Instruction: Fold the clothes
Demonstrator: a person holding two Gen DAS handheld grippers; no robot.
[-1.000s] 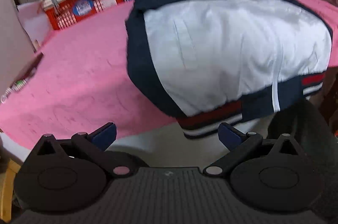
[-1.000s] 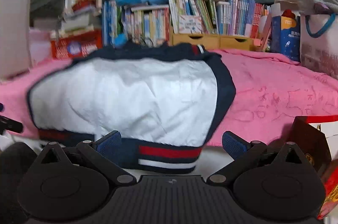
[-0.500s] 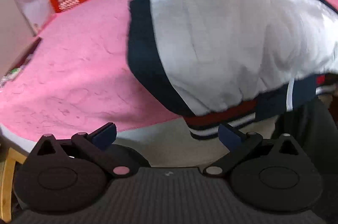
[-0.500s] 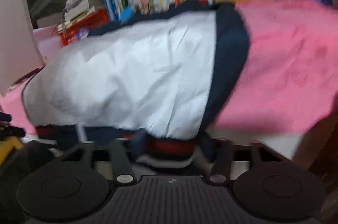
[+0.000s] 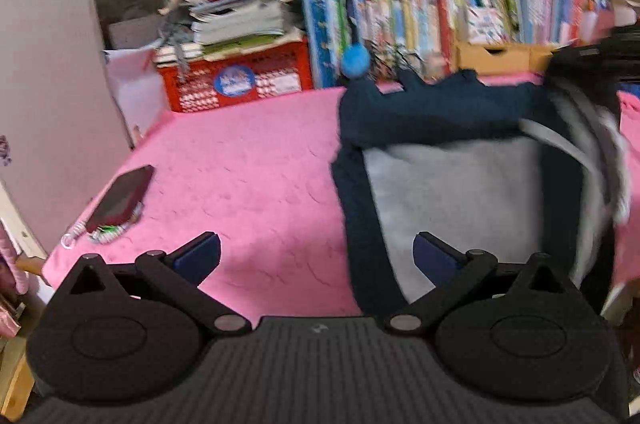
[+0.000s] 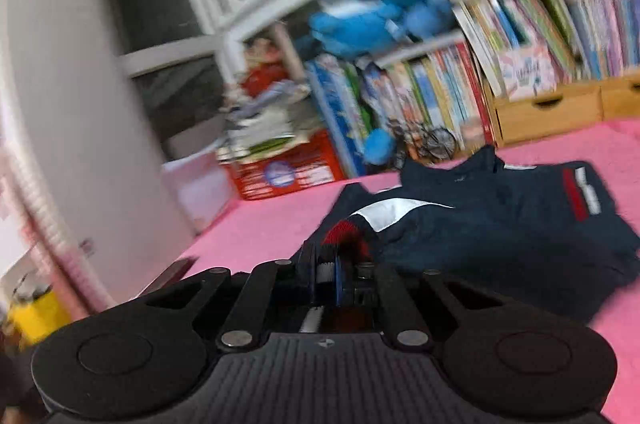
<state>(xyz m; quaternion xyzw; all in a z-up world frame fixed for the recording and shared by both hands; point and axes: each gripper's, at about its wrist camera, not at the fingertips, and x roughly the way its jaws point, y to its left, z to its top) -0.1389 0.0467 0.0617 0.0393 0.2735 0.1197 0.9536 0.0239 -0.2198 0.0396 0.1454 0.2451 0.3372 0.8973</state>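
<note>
Right tongs pinch the jacket hem, left tongs wide, over pink cloth before bookshelves.

Right gripper clamped on fabric; left gripper spread wide, empty.

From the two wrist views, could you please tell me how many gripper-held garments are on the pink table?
1. The navy and white jacket lies on the right part of the pink table, its striped hem pinched in the right gripper. Others may be out of frame.
</note>
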